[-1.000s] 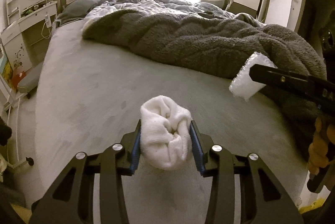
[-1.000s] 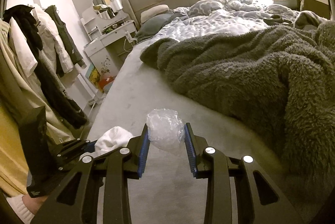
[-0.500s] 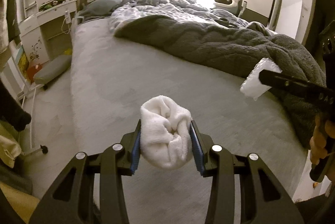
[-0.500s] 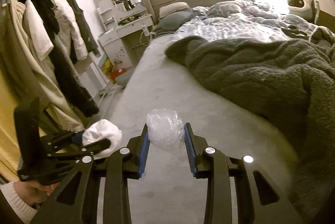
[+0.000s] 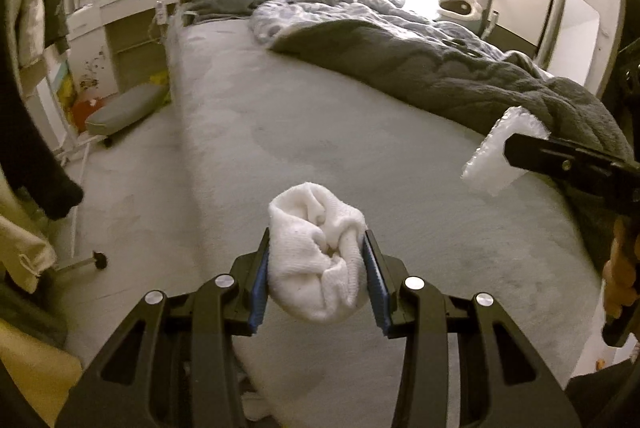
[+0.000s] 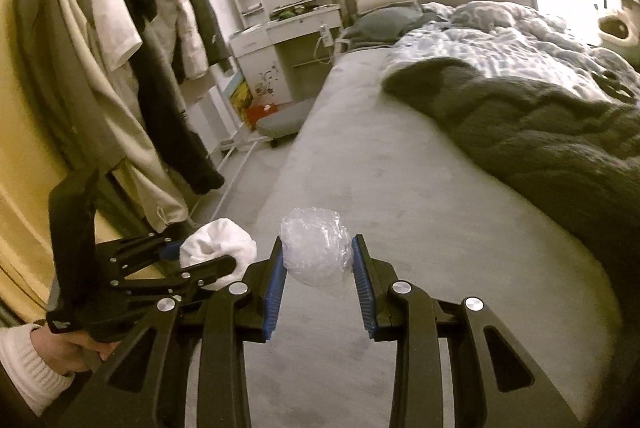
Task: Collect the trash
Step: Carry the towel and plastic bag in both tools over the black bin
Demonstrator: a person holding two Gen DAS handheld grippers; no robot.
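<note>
My left gripper (image 5: 317, 256) is shut on a balled white sock (image 5: 318, 256), held in the air above the near corner of the bed (image 5: 320, 132). The right wrist view shows my right gripper (image 6: 318, 260) shut on a crumpled wad of clear plastic (image 6: 316, 250). That wad (image 5: 496, 158) also shows at the right edge of the left wrist view, in the tip of the right gripper. In the right wrist view the sock (image 6: 218, 250) and the left gripper sit low at the left, with a hand (image 6: 68, 348) in a white cuff behind.
A dark fleece blanket (image 5: 440, 72) and a patterned duvet (image 5: 360, 8) cover the bed's right half. Clothes hang on a rack (image 6: 132, 40) at the left. A white dressing table (image 6: 280, 40) and a grey stool (image 5: 124, 108) stand in the floor gap beside the bed.
Both grippers have swung left along the bed's foot with their loads still held. The floor, stool and clothes rack have come into view, and the blanket has slid to the right.
</note>
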